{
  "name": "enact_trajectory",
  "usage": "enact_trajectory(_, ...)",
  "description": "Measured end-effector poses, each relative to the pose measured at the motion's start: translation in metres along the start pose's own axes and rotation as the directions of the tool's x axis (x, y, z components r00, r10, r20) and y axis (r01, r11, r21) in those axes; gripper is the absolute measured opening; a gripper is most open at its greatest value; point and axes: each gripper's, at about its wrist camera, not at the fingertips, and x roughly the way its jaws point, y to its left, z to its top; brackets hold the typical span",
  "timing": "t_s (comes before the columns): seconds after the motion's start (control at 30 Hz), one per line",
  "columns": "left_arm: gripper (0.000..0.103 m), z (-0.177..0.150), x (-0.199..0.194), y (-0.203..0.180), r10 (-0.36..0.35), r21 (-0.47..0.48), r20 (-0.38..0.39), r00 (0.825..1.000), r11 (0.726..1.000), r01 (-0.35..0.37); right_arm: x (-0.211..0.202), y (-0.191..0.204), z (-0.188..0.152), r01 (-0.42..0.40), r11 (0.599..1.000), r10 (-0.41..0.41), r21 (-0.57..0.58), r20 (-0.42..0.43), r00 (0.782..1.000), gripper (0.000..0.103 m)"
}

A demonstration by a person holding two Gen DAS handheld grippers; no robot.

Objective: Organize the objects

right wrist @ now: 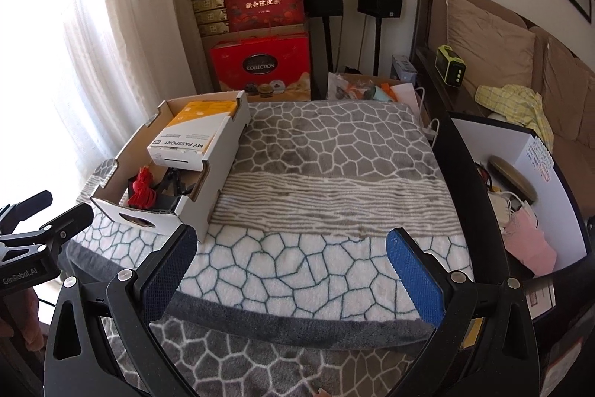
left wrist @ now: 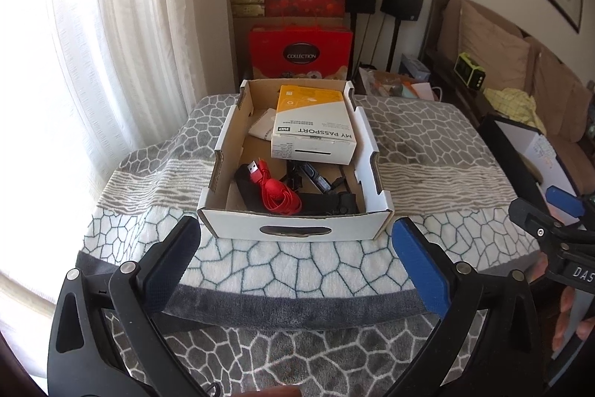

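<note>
An open white cardboard box point(left wrist: 297, 229) sits on a desk draped with a patterned grey and white blanket point(left wrist: 297, 266), toward its window side. Inside lie a yellow and white "My Passport" carton point(left wrist: 312, 125) at the far end, a coiled red USB cable point(left wrist: 275, 192) near the front left corner, and some black items point(left wrist: 323, 201) beside it — too dark to tell apart.

The left claw point(left wrist: 297, 248) hovers just in front of the box's near wall, its jaws spread as wide as they go with nothing between them.

The right claw point(right wrist: 290, 255) hangs over the bare blanket to the right of the box, equally wide apart and empty — only fabric shows between its blue pads point(right wrist: 412, 274).

To the right of the desk stands a black-rimmed white bin point(right wrist: 535, 151) holding a pink bag point(right wrist: 528, 240) and other oddments.
</note>
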Motion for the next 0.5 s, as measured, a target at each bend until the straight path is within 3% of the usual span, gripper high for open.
enact_trajectory(0.5, 0.103, -0.0041, 0.0002, -0.0048, 0.007, 0.01, -0.014, 1.0, 1.0, -0.007, -0.0031, -0.0011, -0.0043, 0.025, 1.0, -0.025, 0.016, 0.018, 1.0, 0.103)
